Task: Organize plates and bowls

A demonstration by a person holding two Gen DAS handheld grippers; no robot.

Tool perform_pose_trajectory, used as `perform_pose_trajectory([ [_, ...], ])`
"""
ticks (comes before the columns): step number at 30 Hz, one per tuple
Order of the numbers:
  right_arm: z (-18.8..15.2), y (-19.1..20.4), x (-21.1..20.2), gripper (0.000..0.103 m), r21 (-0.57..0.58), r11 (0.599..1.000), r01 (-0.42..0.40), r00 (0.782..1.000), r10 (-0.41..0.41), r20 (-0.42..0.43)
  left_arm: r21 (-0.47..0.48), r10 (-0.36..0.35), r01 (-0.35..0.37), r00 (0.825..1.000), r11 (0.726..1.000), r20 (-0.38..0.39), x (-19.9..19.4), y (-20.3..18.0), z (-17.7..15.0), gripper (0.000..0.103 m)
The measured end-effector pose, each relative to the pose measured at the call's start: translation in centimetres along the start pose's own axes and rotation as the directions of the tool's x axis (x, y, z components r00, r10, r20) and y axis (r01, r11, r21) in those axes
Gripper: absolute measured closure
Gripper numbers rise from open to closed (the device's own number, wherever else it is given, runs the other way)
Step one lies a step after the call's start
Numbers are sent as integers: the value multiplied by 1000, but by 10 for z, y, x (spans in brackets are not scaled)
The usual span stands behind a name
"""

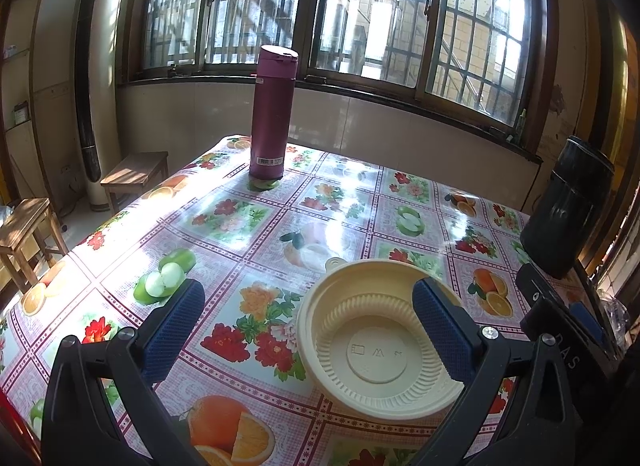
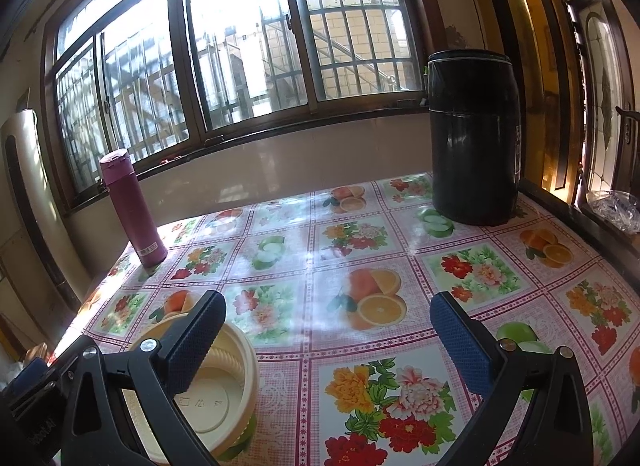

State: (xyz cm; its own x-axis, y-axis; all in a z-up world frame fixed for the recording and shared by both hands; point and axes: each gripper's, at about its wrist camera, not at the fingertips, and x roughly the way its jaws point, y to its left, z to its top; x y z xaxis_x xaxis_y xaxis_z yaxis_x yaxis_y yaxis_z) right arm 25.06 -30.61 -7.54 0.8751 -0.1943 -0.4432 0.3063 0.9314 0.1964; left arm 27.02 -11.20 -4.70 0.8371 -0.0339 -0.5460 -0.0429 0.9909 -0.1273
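Bowl stack point(image 1: 380, 340) beside spread fingers point(image 1: 176, 326)

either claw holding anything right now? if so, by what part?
Nothing held. Left claw and right claw are both open; the cream bowl stack sits on the table, ungripped.

Left gripper point(image 1: 308, 330) jaws wide apart, nothing held. Cream bowl point(image 1: 380, 342) near table's point(image 1: 224, 225) front edge, right finger point(image 1: 442, 336) overlapping it.
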Motion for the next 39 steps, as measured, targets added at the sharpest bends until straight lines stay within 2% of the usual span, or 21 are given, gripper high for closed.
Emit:
perform_pose_trajectory([
  [4,-1,0,1,0,8,999,-32,999,33,-13,0,1,-1,999,1000,-32,6,1,-2,0],
  [7,-1,-4,7,0,73,985,-158,985,162,-57,-17,8,-10,996,1000,-84,17,7,-2,0],
  [8,-1,-7,10,0,113,970,-217,971,226,-79,-26,11,-14,994,1000,-105,20,10,-3,0],
  [10,-3,-14,20,0,215,917,-336,922,367,-122,-50,13,-21,989,999,-144,28,17,-4,0],
  [12,-6,-19,30,0,290,867,-405,876,459,-149,-55,13,-24,982,998,-188,36,20,-6,0],
  [14,-8,-21,36,0,337,832,-440,843,512,-164,-47,32,-44,973,998,-227,43,21,-10,0],
  [15,-9,-22,38,0,352,821,-449,832,528,-171,-50,37,-51,970,997,-240,45,22,-12,0],
  [17,-11,-24,40,0,373,812,-449,825,537,-176,-54,32,-47,965,997,-260,47,22,-14,0],
  [19,-12,-25,44,0,387,809,-443,818,541,-195,-46,44,-58,965,997,-257,46,21,-14,0],
  [22,-16,-30,52,0,436,783,-445,794,570,-214,-32,55,-65,968,997,-245,43,19,-13,0],
  [27,-14,-32,48,0,435,777,-455,799,572,-186,-61,6,-23,966,998,-258,45,23,-12,0],
  [30,-13,-28,44,0,404,790,-462,804,565,-185,-94,-38,12,959,996,-281,48,25,-13,0],
  [35,-14,-20,47,0,389,798,-461,796,565,-217,-52,3,-16,967,999,-254,43,21,-10,0],
  [39,-15,-19,48,1,386,799,-461,793,566,-224,-58,-3,-13,963,998,-270,46,22,-12,0],
])
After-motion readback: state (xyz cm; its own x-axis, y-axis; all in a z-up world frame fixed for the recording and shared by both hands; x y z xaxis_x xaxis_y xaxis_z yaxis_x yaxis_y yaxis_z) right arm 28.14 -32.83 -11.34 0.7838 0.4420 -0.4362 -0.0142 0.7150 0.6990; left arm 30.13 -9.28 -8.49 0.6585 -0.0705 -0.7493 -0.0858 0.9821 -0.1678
